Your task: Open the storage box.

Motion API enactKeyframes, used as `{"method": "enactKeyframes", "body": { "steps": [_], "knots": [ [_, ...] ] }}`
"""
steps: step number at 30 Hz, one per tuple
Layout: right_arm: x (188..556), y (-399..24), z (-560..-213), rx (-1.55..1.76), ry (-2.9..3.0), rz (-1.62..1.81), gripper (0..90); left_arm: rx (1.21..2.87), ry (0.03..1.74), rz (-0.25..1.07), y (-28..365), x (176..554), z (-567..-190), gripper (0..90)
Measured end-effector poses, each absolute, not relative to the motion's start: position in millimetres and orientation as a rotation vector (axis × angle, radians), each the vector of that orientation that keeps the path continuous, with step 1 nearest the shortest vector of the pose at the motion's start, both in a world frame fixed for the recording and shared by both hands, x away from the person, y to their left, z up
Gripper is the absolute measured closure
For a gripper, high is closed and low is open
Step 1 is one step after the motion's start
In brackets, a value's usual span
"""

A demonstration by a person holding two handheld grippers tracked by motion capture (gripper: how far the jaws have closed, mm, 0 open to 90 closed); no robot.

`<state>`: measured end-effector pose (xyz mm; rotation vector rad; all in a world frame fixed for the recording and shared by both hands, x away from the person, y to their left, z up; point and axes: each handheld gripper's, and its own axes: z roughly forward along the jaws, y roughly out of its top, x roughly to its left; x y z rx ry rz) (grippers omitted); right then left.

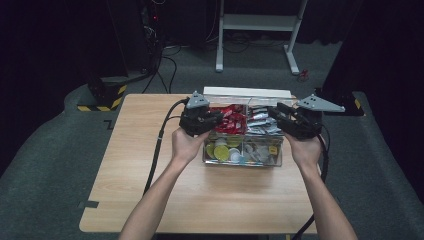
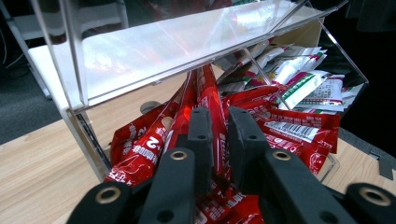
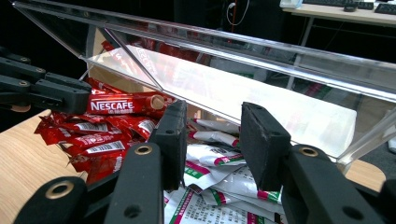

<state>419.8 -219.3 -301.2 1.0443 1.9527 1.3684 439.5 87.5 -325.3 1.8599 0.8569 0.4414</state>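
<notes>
A clear acrylic box [image 1: 242, 162] stands on the wooden table with its lid [image 1: 247, 92] tipped open at the back. Red Nescafe sachets [image 1: 232, 120] fill its back left compartment and white-green sachets [image 1: 260, 122] its back right one. My left gripper [image 1: 212, 120] reaches into the red pile [image 2: 140, 149] and is shut on one red stick sachet [image 2: 212, 107]. The right gripper view shows that stick [image 3: 123, 105] held level in the left gripper [image 3: 84, 100]. My right gripper [image 1: 277, 112] hovers open over the white-green sachets [image 3: 215, 158], nothing between its jaws [image 3: 212, 109].
The front compartments hold yellow capsules [image 1: 222, 150] and white ones [image 1: 257, 150]. The clear lid [image 3: 280, 51] slopes close above both grippers. Bare wooden table [image 1: 150, 165] lies left of and in front of the box. A white desk frame [image 1: 257, 22] stands on the floor behind.
</notes>
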Motion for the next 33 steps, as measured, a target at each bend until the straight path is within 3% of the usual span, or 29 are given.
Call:
{"method": "enactKeyframes", "body": {
  "steps": [7, 33],
  "knots": [
    [420, -219, -301, 1.047, 1.951, 1.365, 61.3, 1.837, 0.840, 0.421, 93, 436, -320, 86.2],
    [419, -219, -301, 1.050, 1.951, 1.362, 61.0, 1.835, 0.765, 0.443, 113, 413, -310, 87.2]
  ]
}}
